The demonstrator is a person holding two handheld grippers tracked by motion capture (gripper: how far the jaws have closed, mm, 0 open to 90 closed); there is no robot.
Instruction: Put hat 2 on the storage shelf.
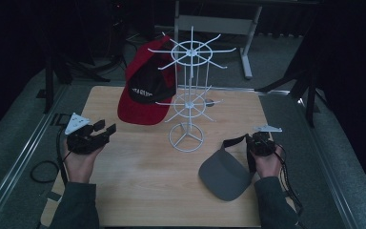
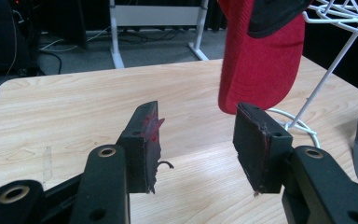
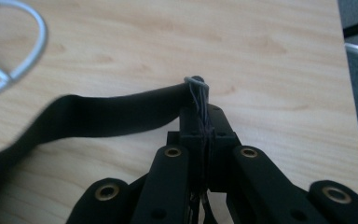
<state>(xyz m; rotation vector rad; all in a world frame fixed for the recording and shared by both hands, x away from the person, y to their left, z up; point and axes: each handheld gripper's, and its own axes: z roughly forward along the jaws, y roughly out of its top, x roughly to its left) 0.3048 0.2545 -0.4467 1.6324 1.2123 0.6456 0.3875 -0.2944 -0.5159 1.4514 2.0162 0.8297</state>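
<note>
Grey visor [image 1: 226,175], curved brim, dark strap pinched in right tongs [image 3: 200,109].

I see a light wood-grain table [image 1: 138,191], pale tan with darker streaks. At its twelve o'clock stands a white wire display rack [image 1: 189,95]. At eleven o'clock a cap [image 1: 145,90] hangs on it: red brim and crown edge, black inner panel with small white lettering I can't read. At four o'clock lies a grey visor [image 1: 224,174] with a black strap [image 3: 107,114]. Both of my grippers are black, the left gripper [image 1: 106,129] with red smears on its pads [image 2: 150,128], the right gripper [image 1: 248,140] topped by a grey plate.
</note>
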